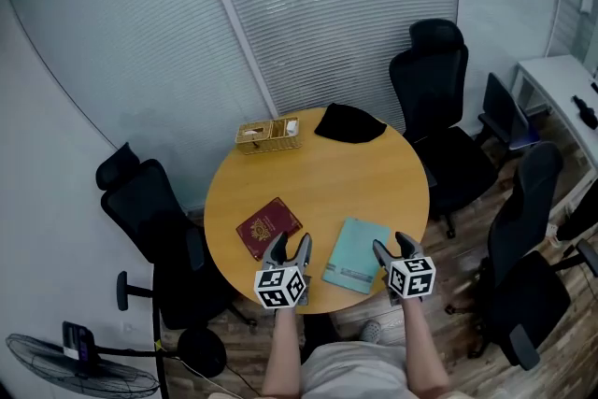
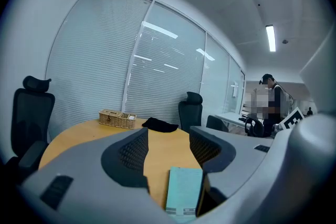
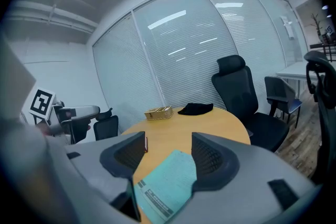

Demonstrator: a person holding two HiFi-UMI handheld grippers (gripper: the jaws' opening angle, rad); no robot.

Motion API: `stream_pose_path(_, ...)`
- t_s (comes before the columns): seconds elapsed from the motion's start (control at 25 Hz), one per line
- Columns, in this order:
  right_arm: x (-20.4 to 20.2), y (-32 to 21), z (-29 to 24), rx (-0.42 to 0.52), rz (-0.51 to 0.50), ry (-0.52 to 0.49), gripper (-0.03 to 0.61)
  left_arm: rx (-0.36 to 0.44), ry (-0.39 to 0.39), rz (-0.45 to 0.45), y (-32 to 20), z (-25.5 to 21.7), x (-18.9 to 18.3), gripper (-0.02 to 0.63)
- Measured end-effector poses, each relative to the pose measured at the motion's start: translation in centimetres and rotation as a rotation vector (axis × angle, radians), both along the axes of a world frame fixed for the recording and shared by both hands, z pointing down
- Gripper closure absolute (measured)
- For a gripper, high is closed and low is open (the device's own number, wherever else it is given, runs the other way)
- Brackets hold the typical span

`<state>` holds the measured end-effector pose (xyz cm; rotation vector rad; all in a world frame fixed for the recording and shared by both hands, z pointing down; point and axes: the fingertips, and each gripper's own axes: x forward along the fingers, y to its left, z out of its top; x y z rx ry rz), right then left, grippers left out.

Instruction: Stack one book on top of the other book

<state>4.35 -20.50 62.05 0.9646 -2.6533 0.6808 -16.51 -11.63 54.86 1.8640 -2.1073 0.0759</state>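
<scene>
A dark red book lies flat on the round wooden table, left of the middle. A pale teal book lies to its right near the front edge; it also shows low between the jaws in the left gripper view and the right gripper view. My left gripper hovers open just in front of the red book. My right gripper hovers open beside the teal book's right edge. Neither holds anything. A thin edge of the red book peeks past the right gripper's left jaw.
A wicker basket and a black cloth sit at the table's far side. Black office chairs stand at the left, the back and the right. A white desk is at the far right, a fan on the floor at the left.
</scene>
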Motion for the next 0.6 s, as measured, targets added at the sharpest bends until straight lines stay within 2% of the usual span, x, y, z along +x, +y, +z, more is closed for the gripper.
stream_pose_path(0.32, 2.4, -1.9, 0.1, -0.008, 0.122, 0.009, 0.313, 0.006, 0.020, 0.109, -3.8, 0.2, 1.3, 0.362)
stream_pose_path(0.6, 3.6, -2.3, 1.9, -0.056, 0.223, 0.043, 0.313, -0.026, 0.051, 0.227, -7.6, 1.5, 2.0, 0.362)
